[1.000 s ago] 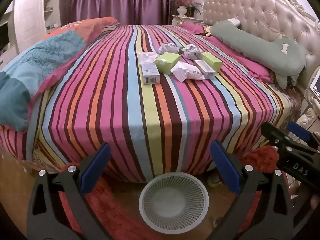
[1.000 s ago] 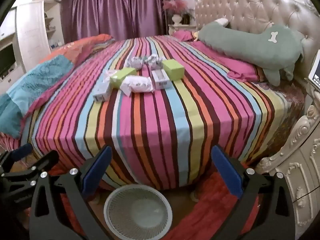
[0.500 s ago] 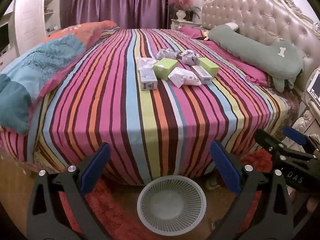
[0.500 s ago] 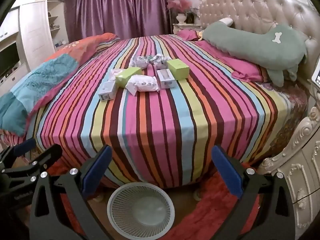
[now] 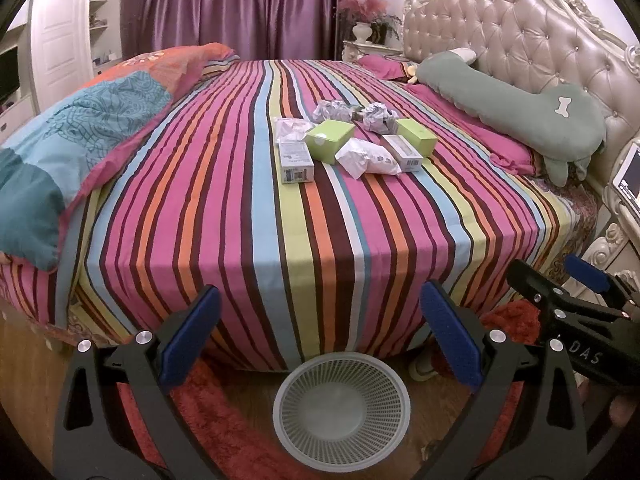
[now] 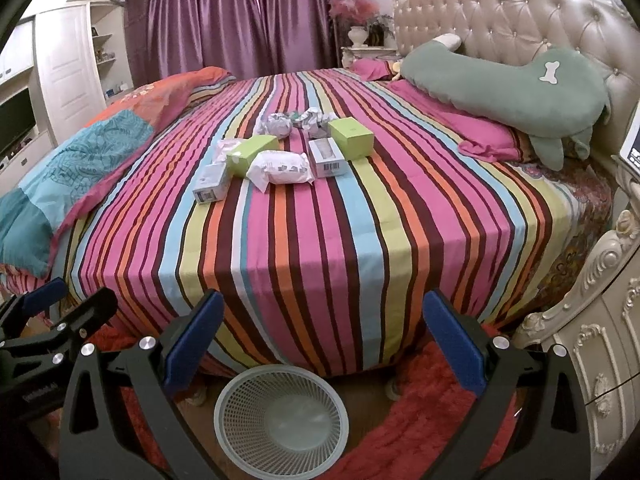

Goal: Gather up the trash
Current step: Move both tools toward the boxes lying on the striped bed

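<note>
A pile of trash lies mid-bed on the striped sheet: two green boxes (image 5: 329, 140) (image 5: 416, 136), white boxes (image 5: 295, 160) (image 5: 402, 153), a white crumpled bag (image 5: 368, 158) and crumpled paper balls (image 5: 378, 117). The same pile shows in the right wrist view, with a green box (image 6: 351, 138) and the white bag (image 6: 282, 167). A white mesh waste basket (image 5: 342, 402) (image 6: 280, 412) stands empty on the floor at the bed's foot. My left gripper (image 5: 320, 344) and right gripper (image 6: 322, 342) are open and empty, above the basket, far from the trash.
A blue and orange quilt (image 5: 80, 128) lies on the bed's left side. A green dog-shaped pillow (image 5: 520, 108) leans on the tufted headboard (image 5: 520, 40). A cream nightstand (image 6: 592, 340) stands at right. A red rug (image 6: 420, 408) covers the wooden floor.
Both grippers have drawn back and up a little from the bed; the basket and trash pile look slightly farther off. Both stay open and empty.
</note>
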Demonstrator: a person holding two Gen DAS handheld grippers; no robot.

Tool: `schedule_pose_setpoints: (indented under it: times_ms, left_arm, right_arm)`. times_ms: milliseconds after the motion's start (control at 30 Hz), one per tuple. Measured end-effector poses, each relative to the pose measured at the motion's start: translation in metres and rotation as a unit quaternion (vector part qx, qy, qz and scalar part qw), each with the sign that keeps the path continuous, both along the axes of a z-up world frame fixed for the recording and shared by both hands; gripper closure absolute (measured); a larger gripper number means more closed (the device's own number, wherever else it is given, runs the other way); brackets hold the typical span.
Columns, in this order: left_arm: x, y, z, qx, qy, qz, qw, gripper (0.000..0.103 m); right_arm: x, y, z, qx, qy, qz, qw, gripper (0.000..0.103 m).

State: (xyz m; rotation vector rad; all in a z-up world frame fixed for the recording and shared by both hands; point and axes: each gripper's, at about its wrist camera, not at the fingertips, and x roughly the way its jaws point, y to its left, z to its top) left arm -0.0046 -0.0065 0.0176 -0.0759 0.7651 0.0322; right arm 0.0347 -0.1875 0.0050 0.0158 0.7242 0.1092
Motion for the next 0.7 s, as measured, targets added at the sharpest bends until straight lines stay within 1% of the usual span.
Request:
schedule_pose_setpoints:
  times_ms: [400, 700]
  left_arm:
    - [0.0000, -0.0008, -0.0009, 0.000, 0.002, 0.000, 1.0000, 0.007]
    - [0.0013, 0.0005, -0.0033, -0.012, 0.009, 0.006, 0.9999, 0.007]
  right_arm:
    - [0.0024, -0.0006, -0.0017, 0.001, 0.006, 0.000, 1.000, 0.008]
    - [0.0033, -0.0015, -0.0025, -0.002, 0.011, 0.001, 1.000, 0.008]
